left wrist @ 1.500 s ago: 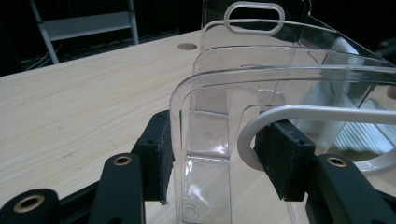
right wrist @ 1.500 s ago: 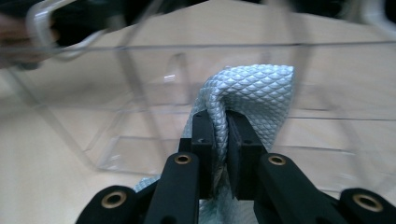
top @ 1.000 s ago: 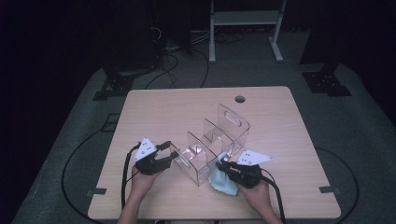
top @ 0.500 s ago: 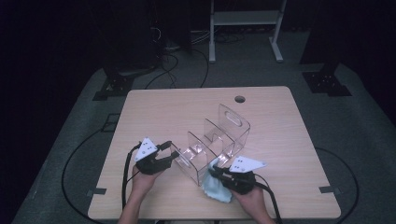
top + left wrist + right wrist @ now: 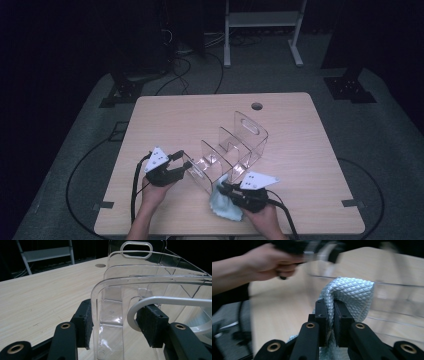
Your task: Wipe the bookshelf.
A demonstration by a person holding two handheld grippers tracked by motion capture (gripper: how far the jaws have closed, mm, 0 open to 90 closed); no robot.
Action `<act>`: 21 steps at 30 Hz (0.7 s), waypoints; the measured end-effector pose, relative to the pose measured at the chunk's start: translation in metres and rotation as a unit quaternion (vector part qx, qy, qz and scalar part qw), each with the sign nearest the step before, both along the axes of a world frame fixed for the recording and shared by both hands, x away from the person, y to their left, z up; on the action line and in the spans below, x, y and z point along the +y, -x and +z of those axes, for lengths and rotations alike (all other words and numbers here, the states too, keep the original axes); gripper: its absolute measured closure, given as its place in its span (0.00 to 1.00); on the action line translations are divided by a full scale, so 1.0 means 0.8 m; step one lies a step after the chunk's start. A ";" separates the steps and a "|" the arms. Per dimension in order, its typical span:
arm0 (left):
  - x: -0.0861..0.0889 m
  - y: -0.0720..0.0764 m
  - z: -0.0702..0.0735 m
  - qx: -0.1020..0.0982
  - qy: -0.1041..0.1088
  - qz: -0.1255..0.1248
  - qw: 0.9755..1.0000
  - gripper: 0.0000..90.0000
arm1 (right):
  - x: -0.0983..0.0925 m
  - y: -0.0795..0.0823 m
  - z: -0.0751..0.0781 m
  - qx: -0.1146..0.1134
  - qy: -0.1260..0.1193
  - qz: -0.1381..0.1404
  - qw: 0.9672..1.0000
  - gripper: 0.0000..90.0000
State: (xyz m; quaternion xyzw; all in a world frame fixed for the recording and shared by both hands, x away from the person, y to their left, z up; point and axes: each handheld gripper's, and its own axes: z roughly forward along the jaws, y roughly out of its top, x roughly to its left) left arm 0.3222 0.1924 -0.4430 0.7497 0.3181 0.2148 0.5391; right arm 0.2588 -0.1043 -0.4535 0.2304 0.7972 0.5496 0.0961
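tabletop (image 5: 165,120): cloth (image 5: 352,293) between shut jaws

Clear glossy plastic, matt wood, textured cloth

The organizer (image 5: 150,277) is see-through shiny plastic, the tabletop (image 5: 165,125) pale wood-grain with a dull finish, the cloth (image 5: 352,295) light blue with a scaly woven texture, gripper pads (image 5: 88,322) rough black.

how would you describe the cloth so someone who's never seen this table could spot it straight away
On the light wooden table, look to the near end of the clear plastic rack, on the person's right. There the right gripper is shut on a small cloth against the rack's side. It is the one soft thing there: pale blue with a scaly weave, beside hard clear plastic.
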 end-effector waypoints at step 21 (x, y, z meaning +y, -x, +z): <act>-0.001 -0.002 0.000 0.000 -0.001 -0.002 1.000 0.53 | -0.018 -0.011 0.003 -0.017 0.020 -0.033 0.999 0.92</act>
